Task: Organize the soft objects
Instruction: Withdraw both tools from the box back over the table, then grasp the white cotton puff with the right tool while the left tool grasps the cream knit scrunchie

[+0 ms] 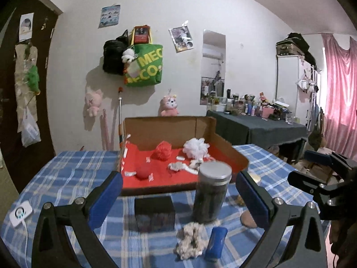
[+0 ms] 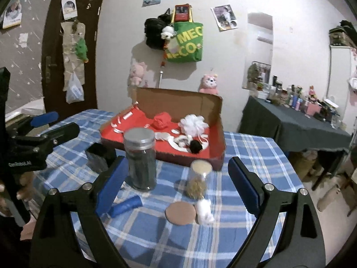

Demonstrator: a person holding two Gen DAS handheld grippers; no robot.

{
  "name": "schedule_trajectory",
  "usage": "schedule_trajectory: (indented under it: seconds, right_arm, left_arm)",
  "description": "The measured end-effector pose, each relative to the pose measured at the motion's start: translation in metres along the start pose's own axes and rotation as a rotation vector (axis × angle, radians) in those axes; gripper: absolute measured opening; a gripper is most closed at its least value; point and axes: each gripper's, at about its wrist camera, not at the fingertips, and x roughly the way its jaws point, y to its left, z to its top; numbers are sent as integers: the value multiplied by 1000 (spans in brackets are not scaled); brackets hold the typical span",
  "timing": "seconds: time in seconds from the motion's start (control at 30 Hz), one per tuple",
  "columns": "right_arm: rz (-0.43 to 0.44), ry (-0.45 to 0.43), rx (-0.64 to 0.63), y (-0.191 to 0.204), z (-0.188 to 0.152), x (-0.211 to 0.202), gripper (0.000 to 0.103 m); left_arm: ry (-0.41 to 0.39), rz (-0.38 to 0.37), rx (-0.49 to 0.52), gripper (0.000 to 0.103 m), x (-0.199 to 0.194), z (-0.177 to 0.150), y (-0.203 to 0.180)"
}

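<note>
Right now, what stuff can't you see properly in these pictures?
- Tall jar: contents blurred dark in both views.
- Black box: left view blurs its front; in the right view the left claw covers part.
- Small jar: the right finger hides it in the left view.
- Dresser bottles: too small.
- Right claw: open, empty.

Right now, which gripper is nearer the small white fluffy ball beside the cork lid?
Right. The white ball lies between the right gripper's open fingers; the left gripper sits farther left, by the tall jar.
</note>
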Motion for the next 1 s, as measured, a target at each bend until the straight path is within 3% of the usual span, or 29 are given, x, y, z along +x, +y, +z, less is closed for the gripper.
schedule_trajectory:
  seconds: [0.47,0.87,0.93,1.0]
  right_arm:
    - [-15,141,54,-5,-61,40,91]
    - [-52,227,136,-42,-77,71,91]
    - [-50,246,176,-55,-80,79,91]
    - [-39,264,208,-65,-83,86,84]
  left_arm:
    - [191,6,-9,103,33,-71,-5]
    - [319,26,-18,103,66,-88,3]
    - [352,32,-22,101,74,-91,4]
    - [372,29,-26,92,80,-93,4]
